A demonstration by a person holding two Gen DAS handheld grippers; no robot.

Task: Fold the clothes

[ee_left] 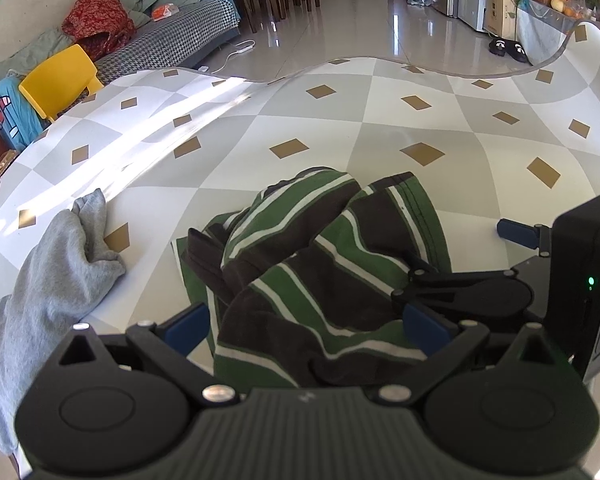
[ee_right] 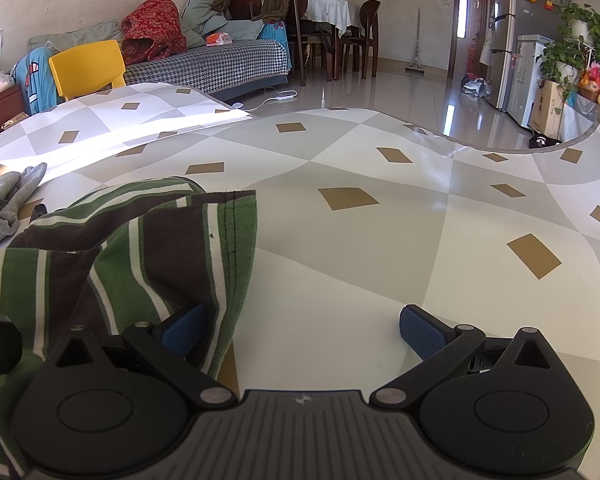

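Observation:
A crumpled shirt (ee_left: 300,264) striped green, brown and white lies on the checkered table (ee_left: 340,128). My left gripper (ee_left: 306,328) is open, its blue pads wide apart on either side of the shirt's near bulk. My right gripper (ee_left: 464,252) enters from the right, one blue pad free, the other hidden in the cloth. In the right wrist view the right gripper (ee_right: 302,332) is open over the table (ee_right: 380,240). The striped shirt (ee_right: 120,248) drapes its hemmed edge over the left finger. The right finger is over bare table.
A grey garment (ee_left: 48,280) lies at the table's left, also seen as the grey garment (ee_right: 4,200). A yellow chair (ee_left: 60,80) and a sofa (ee_left: 172,36) stand beyond the far edge. Bare table stretches to the right (ee_right: 500,200).

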